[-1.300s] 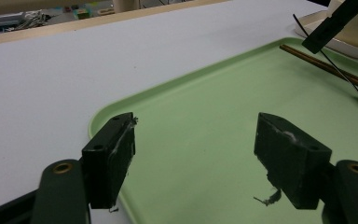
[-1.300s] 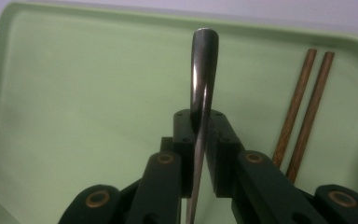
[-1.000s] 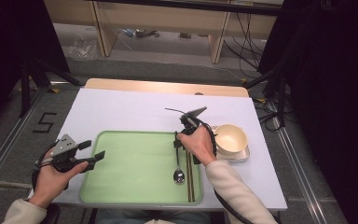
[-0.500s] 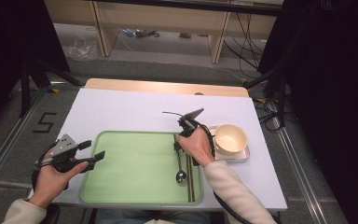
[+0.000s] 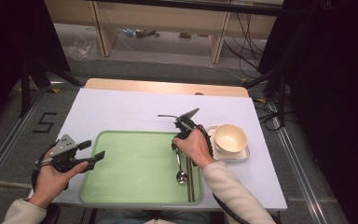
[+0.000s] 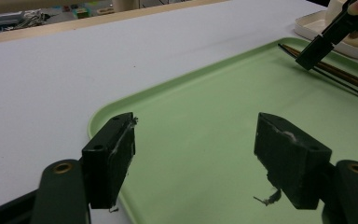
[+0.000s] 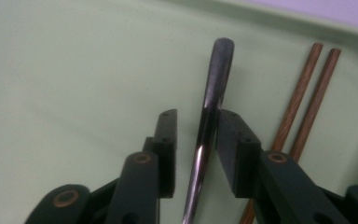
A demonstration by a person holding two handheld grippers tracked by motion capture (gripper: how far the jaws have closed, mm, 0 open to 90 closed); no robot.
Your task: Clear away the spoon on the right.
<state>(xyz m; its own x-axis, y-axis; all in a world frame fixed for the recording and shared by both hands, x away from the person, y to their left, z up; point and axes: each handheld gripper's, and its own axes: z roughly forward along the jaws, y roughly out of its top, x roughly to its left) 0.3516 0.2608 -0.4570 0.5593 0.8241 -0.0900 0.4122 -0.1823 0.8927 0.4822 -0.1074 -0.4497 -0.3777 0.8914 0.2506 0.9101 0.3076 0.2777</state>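
Observation:
A metal spoon (image 5: 182, 176) lies on the green tray (image 5: 135, 168), just left of a pair of brown chopsticks (image 5: 190, 184). My right gripper (image 5: 177, 149) points down at the spoon's handle (image 7: 216, 70). Its jaws have just been opening and now stand apart, with the handle resting on the tray (image 7: 74, 70) between them. The chopsticks (image 7: 307, 93) lie to their right. My left gripper (image 5: 93, 149) hovers over the tray's left rim. It is open (image 6: 196, 140) with nothing between its pads.
A cream bowl (image 5: 230, 138) sits on a small cream plate (image 5: 242, 156) right of the tray, close to my right hand. The white tabletop (image 5: 130, 112) stretches behind the tray. The table's front edge is near the person's forearms.

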